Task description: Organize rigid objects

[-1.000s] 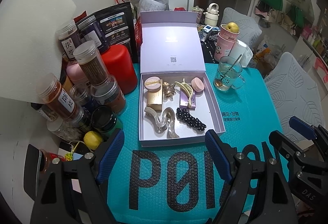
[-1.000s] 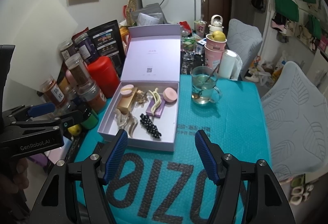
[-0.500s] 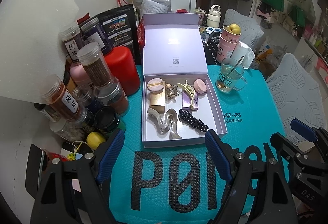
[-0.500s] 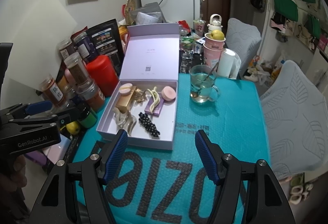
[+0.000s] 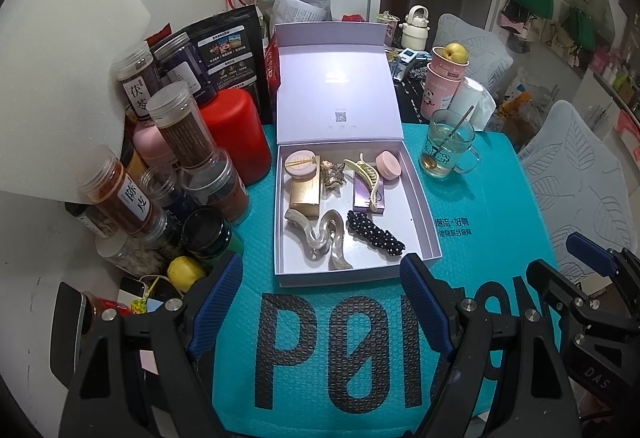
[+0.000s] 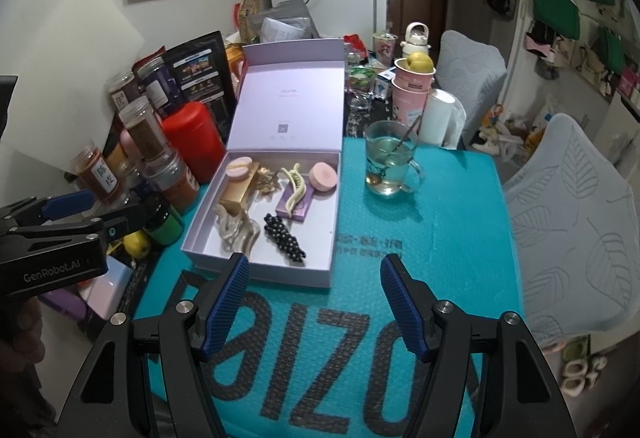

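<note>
An open lilac box [image 5: 424, 197] [image 6: 196, 234] lies on the teal mat with its lid standing up behind. Inside are a gold box [image 5: 305, 193], a pink round case [image 5: 388, 165], a purple box under a cream claw clip [image 5: 370, 177], a clear wavy clip [image 5: 320, 238] and a black beaded clip [image 5: 374, 234] [image 6: 284, 238]. My left gripper [image 5: 322, 302] is open and empty just in front of the box. My right gripper [image 6: 314, 302] is open and empty, near the box's front right corner.
Several spice jars [image 5: 176, 129] and a red canister [image 5: 236, 133] crowd the left of the box. A glass mug with a spoon [image 5: 446, 149] [image 6: 390, 161] stands to the right. Pink cups with a yellow fruit [image 5: 446, 77] are behind. Grey chairs [image 6: 572, 213] stand to the right.
Both grippers have drifted slightly, so the box sits a little further right in the left view and further left in the right view. Both stay open and empty.
</note>
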